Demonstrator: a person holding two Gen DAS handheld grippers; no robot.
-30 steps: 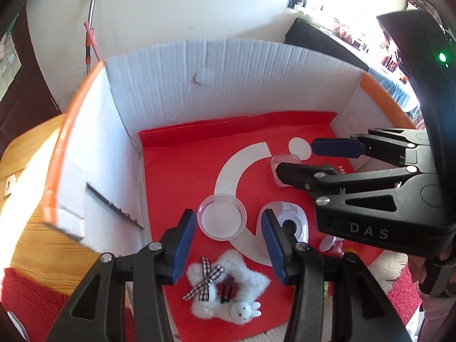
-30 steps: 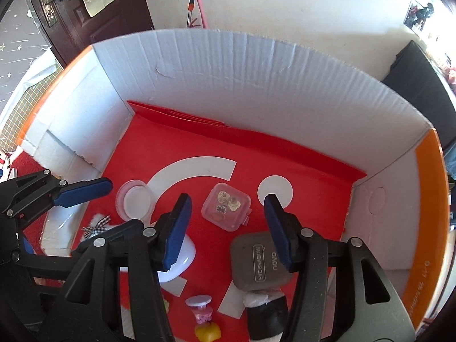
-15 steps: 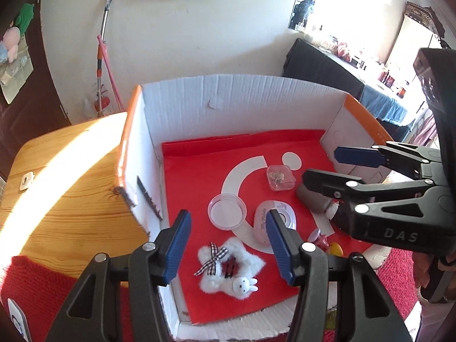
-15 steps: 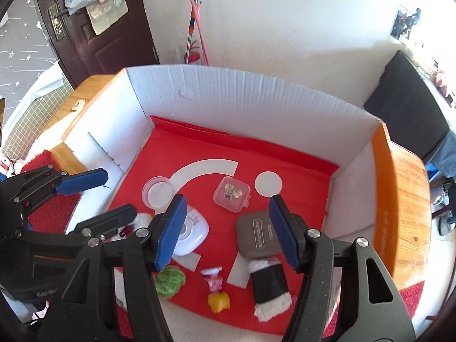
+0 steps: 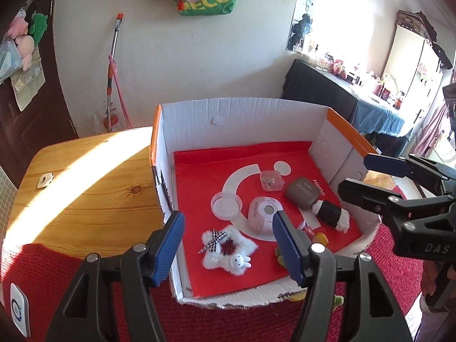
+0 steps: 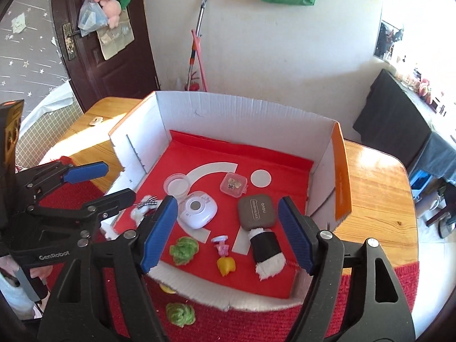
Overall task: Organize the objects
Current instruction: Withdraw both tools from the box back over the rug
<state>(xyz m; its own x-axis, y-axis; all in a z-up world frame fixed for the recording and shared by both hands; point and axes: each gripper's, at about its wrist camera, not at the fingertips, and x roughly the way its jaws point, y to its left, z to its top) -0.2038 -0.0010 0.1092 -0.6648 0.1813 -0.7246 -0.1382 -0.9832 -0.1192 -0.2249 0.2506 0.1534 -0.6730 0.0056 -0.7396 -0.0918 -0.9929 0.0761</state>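
A white cardboard box [image 5: 242,114] [image 6: 250,114] with a red floor holds a white fluffy star [image 5: 226,246], a clear round lid [image 5: 226,205] [image 6: 177,184], a white-pink case [image 5: 263,212] [image 6: 199,209], a small clear jewellery box [image 5: 270,181] [image 6: 233,184], a brown eyeshadow case [image 5: 303,193] [image 6: 256,211], a black-and-white plush roll [image 5: 332,215] [image 6: 266,249], a green yarn ball [image 6: 183,249] and small pink and yellow toys [image 6: 225,256]. My left gripper [image 5: 228,246] and right gripper [image 6: 225,232] are both open and empty, above the box's near edge.
The box stands on a wooden table [image 5: 85,176] [image 6: 376,188] over a red knitted cloth [image 5: 228,322] [image 6: 242,325]. Another green yarn ball [image 6: 181,313] lies on the cloth outside the box. A door and a mop stand by the far wall.
Both grippers have pulled up and back out of the box, staying open. The whole box and table now show.
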